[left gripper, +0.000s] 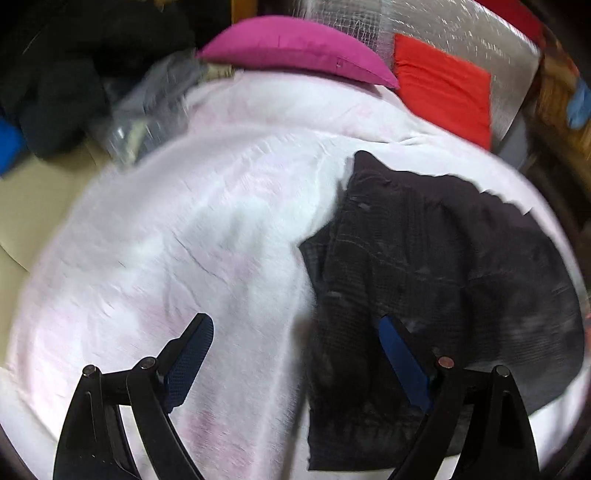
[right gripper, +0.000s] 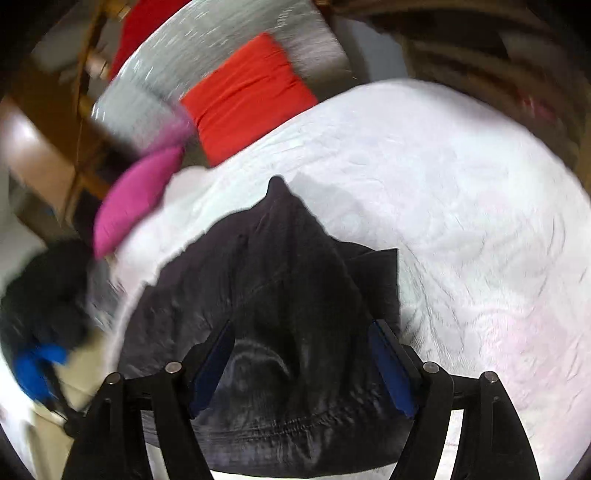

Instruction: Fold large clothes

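Observation:
A dark, partly folded garment (left gripper: 436, 266) lies on a white, faintly pink blanket (left gripper: 207, 221) spread over a bed. In the left wrist view the garment sits to the right. My left gripper (left gripper: 295, 321) hovers open at its left edge, one finger over the blanket and the other over the dark cloth. In the right wrist view the same garment (right gripper: 280, 280) fills the lower middle, with a pointed corner towards the far side. My right gripper (right gripper: 303, 325) stands open above it. Dark cloth shows between the blue pads (right gripper: 388, 365), which do not press on it.
A magenta pillow (left gripper: 295, 48) and a red pillow (left gripper: 443, 85) lie at the far end against a silvery padded panel (left gripper: 443, 29). A heap of black and grey clothes (left gripper: 74, 85) sits at the far left beside something blue (right gripper: 33, 365). Wooden furniture (right gripper: 44, 147) stands beyond the bed.

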Demonstrator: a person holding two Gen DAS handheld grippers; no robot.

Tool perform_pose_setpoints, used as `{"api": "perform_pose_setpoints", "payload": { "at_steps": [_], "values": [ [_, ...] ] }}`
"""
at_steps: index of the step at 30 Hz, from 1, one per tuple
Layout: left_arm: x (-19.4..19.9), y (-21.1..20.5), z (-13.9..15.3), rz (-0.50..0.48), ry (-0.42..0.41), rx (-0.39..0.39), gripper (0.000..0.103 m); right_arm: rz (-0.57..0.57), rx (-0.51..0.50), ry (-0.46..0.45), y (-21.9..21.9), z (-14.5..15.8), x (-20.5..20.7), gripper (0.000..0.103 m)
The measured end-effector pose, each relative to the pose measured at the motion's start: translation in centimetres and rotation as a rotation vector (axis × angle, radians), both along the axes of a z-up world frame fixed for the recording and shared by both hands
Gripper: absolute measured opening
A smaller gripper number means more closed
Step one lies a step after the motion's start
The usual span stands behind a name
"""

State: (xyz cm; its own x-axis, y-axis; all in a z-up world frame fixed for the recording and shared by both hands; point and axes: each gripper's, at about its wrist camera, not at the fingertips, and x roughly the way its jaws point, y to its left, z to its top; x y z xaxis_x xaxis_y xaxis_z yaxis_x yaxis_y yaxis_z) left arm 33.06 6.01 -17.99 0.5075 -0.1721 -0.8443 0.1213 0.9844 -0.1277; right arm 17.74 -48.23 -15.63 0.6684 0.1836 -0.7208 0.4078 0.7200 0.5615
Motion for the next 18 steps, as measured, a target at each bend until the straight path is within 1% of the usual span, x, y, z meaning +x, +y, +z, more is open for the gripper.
{"api": "perform_pose_setpoints", "payload": {
  "at_steps": [1, 2, 4, 6, 7, 8, 9, 12, 14, 15, 17, 18],
  "values": [
    [0.1, 0.3, -0.3, -0.01, 0.025, -0.039, 0.091, -0.006, 0.021, -0.004, -0.1, -0.1, -0.3, 0.078],
    [0.1, 0.4, -0.5, -0.013, 0.045, -0.062, 0.091, 0.003, 0.043, 0.005, -0.4, -0.4, -0.4, 0.078],
    [0.2, 0.6, -1.2, -0.008, 0.084, -0.087, 0.091, 0.008, 0.052, 0.03, -0.6, -1.1, -0.3, 0.078],
    [0.5, 0.6, -1.7, -0.013, 0.125, -0.13, 0.091, 0.012, 0.067, 0.054, -0.6, -2.0, -0.1, 0.078],
    [0.4, 0.5, -1.9, -0.016, 0.133, -0.147, 0.091, 0.021, 0.082, 0.064, -0.1, -2.3, 0.0, 0.078],
    [0.5, 0.5, -1.8, -0.021, 0.132, -0.161, 0.091, 0.034, 0.098, 0.077, 0.3, -2.8, 0.3, 0.078],
    [0.3, 0.4, -1.8, -0.031, 0.125, -0.179, 0.091, 0.039, 0.085, 0.086, 0.5, -3.0, 0.3, 0.079],
    [0.0, 0.0, -1.6, -0.073, 0.107, -0.215, 0.091, 0.076, -0.001, 0.089, 2.2, -2.8, 0.6, 0.079],
    [0.0, -0.2, -1.7, -0.065, 0.115, -0.185, 0.091, 0.084, -0.048, 0.105, 2.6, -2.6, 0.9, 0.079],
    [0.0, -0.2, -1.8, -0.057, 0.113, -0.18, 0.09, 0.074, -0.046, 0.101, 2.4, -2.5, 0.7, 0.079],
    [0.1, -0.1, -2.0, -0.066, 0.109, -0.207, 0.09, 0.048, -0.005, 0.082, 1.6, -2.6, 0.5, 0.079],
    [0.1, -0.3, -2.1, -0.072, 0.104, -0.21, 0.086, 0.046, 0.005, 0.08, 1.4, -2.9, 0.4, 0.079]
  ]
}}
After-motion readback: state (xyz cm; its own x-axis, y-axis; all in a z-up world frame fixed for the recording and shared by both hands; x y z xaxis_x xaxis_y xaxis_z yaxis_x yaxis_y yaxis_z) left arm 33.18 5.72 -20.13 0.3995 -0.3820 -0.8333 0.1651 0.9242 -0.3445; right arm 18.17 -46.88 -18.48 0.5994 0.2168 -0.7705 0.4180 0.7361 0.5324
